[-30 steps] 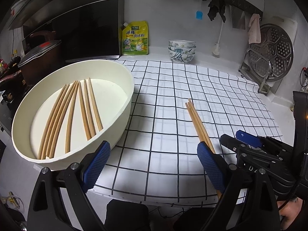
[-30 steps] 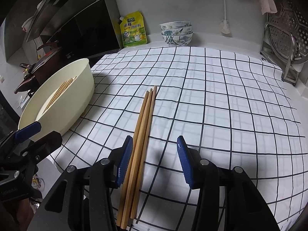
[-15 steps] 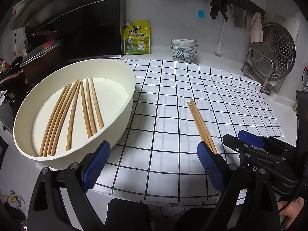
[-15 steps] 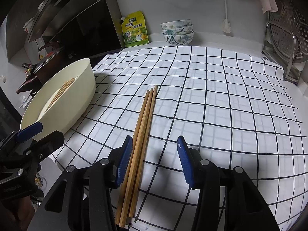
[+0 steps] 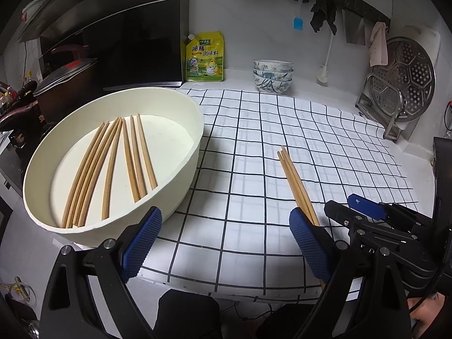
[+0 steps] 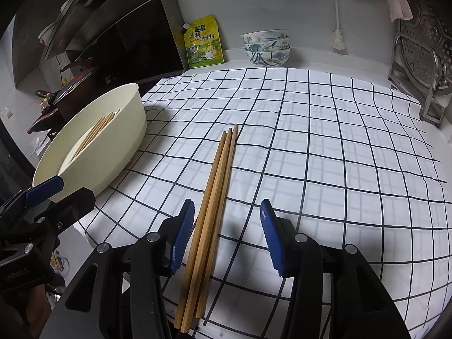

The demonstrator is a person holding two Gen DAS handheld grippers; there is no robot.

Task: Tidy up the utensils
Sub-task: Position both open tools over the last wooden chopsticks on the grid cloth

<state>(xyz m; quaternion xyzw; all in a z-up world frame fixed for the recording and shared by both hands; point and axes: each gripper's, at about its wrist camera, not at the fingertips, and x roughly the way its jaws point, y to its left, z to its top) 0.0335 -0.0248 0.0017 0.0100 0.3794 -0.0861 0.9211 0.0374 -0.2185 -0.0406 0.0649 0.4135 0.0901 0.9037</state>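
Three loose light-wood chopsticks (image 6: pixel 216 195) lie side by side on the white cloth with a black grid (image 6: pixel 325 147), their thin tips pointing toward the back wall and their thick ends reaching the cloth's near edge. Your right gripper (image 6: pixel 227 233) hangs just above them with its blue ribbed pads (image 6: pixel 272 236) spread apart; the sticks run up between the pads, close beside the left pad, and neither pad presses on them, so this tong is released and carries nothing. To the left of the sticks, well apart from them, the round cream-coloured plastic basin (image 5: pixel 180 186) sits partly on the cloth's left edge, and a further batch of wooden chopsticks (image 5: pixel 113 166) lies flat on its floor, fanned out roughly parallel. Your left gripper (image 5: pixel 224 244) hovers in front of the basin's near wall, its blue pads wide apart over bare cloth, released as well and gripping nothing; its right pad covers the lower part of the loose sticks in the left wrist view. At the back of the counter a yellow-green seasoning pouch (image 5: pixel 205 56) stands against the wall, with a stack of flower-patterned ceramic bowls (image 5: pixel 273 75) to its right. A perforated round steel steamer plate (image 5: pixel 405 82) leans in a metal rack at the far right.
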